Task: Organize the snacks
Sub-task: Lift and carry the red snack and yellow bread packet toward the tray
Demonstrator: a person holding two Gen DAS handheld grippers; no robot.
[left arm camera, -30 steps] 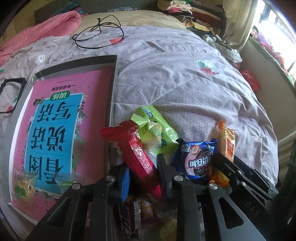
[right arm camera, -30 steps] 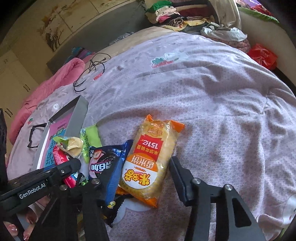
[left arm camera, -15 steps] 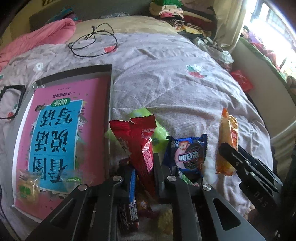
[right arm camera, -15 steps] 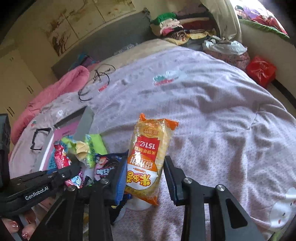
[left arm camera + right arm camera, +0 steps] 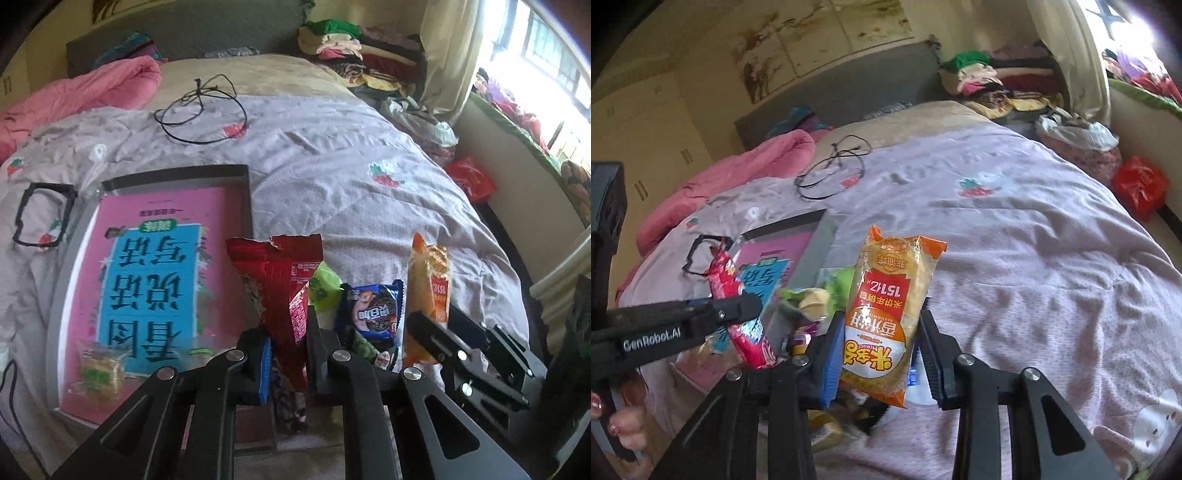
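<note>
Here each claw is clamped — left claw (image 5: 290,352) on the red packet (image 5: 284,291) (upright), right claw (image 5: 882,349) on the orange packet (image 5: 890,310).

Glossy crinkled red foil snack packet (image 5: 284,295); shiny orange-and-yellow plastic rice-cracker wrapper (image 5: 886,314); matt black plastic left hand-held gripper (image 5: 286,354); soft, wrinkled mauve cloth quilt (image 5: 332,177); smooth pink paper book cover (image 5: 155,266), lower left of the frame.

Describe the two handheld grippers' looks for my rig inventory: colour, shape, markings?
Both are matte black, angular linkage frames with silver screw heads and flat fingers lined with blue pads. The left gripper shows white "GenRobot.AI" lettering on its side in the right wrist view. The right gripper looks the same; no cables visible. Painted fingernails show at the left handle.
</note>
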